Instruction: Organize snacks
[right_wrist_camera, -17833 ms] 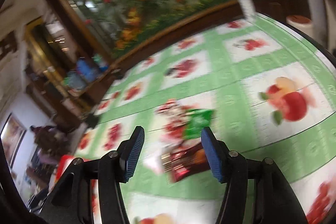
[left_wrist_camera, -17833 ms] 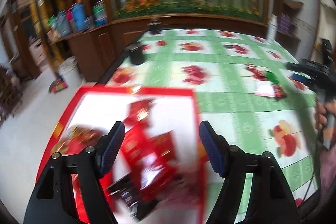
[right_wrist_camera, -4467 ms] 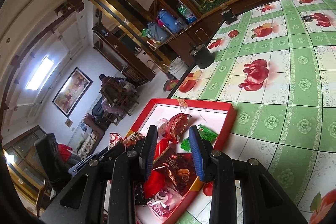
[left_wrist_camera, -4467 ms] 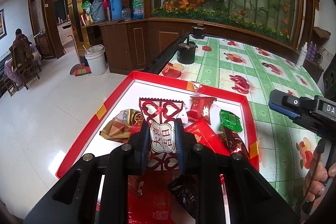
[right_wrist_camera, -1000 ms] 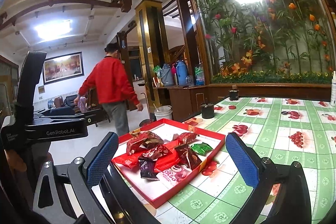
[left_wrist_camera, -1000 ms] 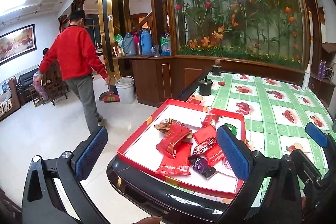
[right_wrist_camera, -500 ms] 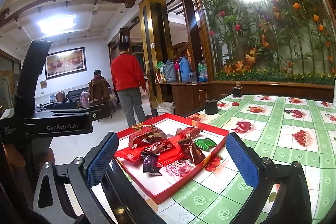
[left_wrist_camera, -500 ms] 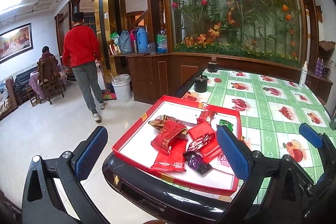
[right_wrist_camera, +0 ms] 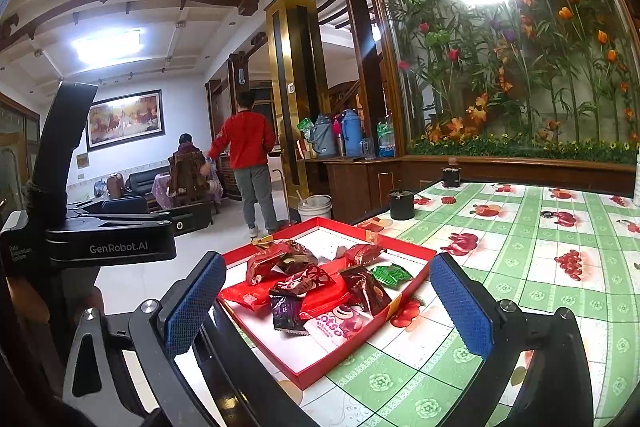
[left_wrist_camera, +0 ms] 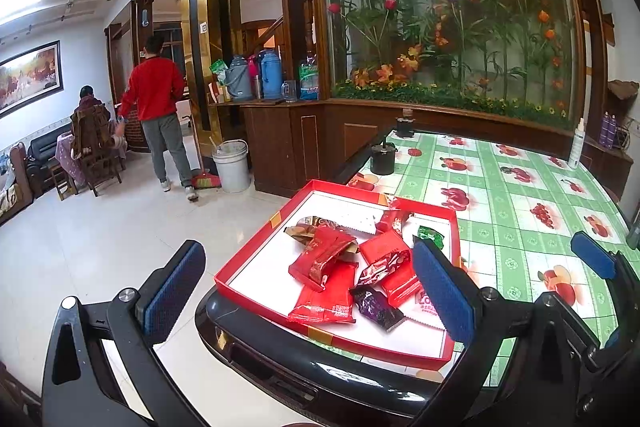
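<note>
Both grippers, left and right, gape empty; snack packets fill the red tray at frame centre.

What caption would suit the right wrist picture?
Open right gripper held back from a red tray of wrapped snacks on a fruit-print table.

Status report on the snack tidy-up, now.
Left claw open, empty. Right claw open, empty. Snack packets piled in the red tray at the table corner. Nothing in the way.
</note>
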The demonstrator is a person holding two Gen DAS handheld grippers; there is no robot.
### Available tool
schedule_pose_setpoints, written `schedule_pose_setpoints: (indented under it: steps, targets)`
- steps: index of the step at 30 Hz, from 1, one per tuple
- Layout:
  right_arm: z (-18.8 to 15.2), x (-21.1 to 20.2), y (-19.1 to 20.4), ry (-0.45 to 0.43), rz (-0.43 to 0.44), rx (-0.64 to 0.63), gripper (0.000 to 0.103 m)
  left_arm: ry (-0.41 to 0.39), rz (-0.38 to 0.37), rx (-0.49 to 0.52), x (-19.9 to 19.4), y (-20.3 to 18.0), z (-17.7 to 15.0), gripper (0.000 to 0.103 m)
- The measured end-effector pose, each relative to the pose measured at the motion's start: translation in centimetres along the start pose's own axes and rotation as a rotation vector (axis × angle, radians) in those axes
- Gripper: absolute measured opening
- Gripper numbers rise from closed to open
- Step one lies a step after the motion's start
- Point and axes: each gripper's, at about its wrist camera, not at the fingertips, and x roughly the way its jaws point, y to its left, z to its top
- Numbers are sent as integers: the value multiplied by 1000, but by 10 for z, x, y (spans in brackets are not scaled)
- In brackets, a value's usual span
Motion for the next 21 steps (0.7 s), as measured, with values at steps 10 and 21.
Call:
schedule_pose_setpoints:
  steps: [10, 21]
  targets:
    - [2, 0, 3, -1, 5, -9, 103, 4, -5, -2, 0, 2, -1, 103]
    - [6, 4, 13, -13, 6, -66, 103, 15, -26, -6, -3, 3, -2, 103]
